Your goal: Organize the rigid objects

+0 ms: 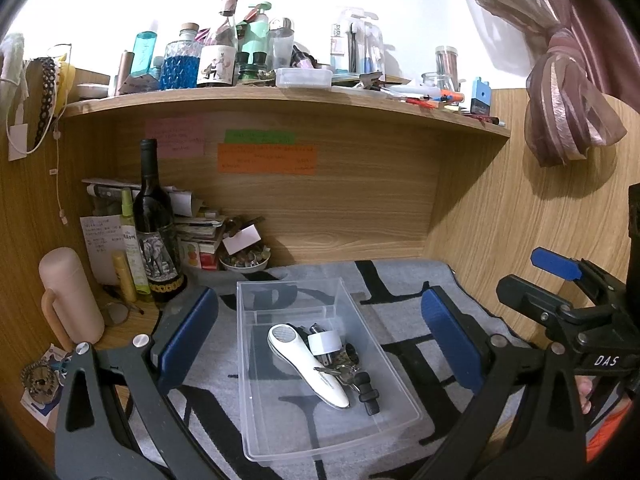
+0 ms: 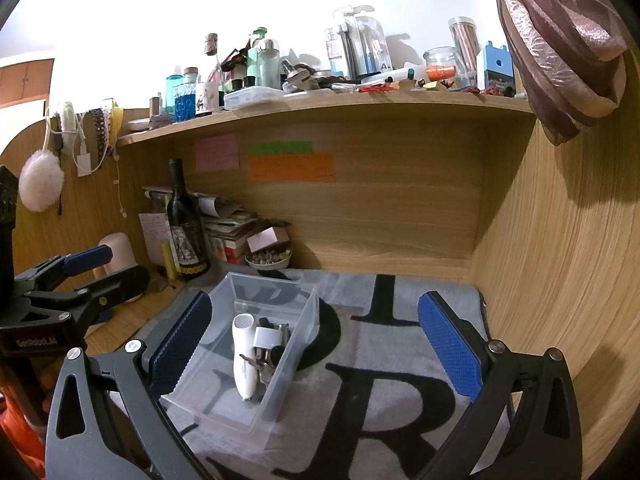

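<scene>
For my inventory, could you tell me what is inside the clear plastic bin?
Inside the clear plastic bin: a white handheld device, a white adapter, keys and a black knob. Smaller dark pieces beneath them are covered.

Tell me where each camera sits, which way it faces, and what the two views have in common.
Left wrist: sits on the left gripper, facing forward and down at the clear bin on the grey mat; its own blue-padded fingers frame the bin, and the right gripper shows at the right edge.
Right wrist: sits on the right gripper, further right, looking at bare mat with the bin to its left; the left gripper shows at the left edge.
Shared: the bin, the white handheld device inside it, the wine bottle and the cluttered shelf.
</scene>
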